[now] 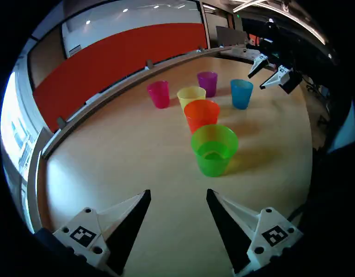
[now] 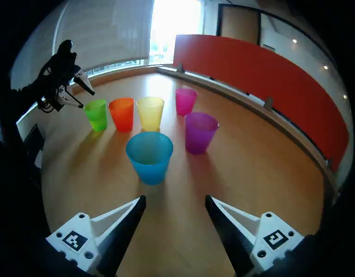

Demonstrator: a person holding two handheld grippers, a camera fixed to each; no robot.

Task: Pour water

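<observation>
Left gripper view: green cup [image 1: 214, 151] fwd

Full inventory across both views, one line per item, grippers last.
green cup: 1, green, nearest left gripper
orange cup: 1, orange, behind green cup
yellow cup: 1, yellow, behind orange cup
pink cup: 1, pink, nearest red panel
purple cup: 1, purple, beside blue cup
blue cup: 1, blue, nearest right gripper
table: 1, light wood, under the cups
red panel: 1, red, along table edge
left gripper: 1, black fingers, open, empty
right gripper: 1, black fingers, open, empty
</observation>
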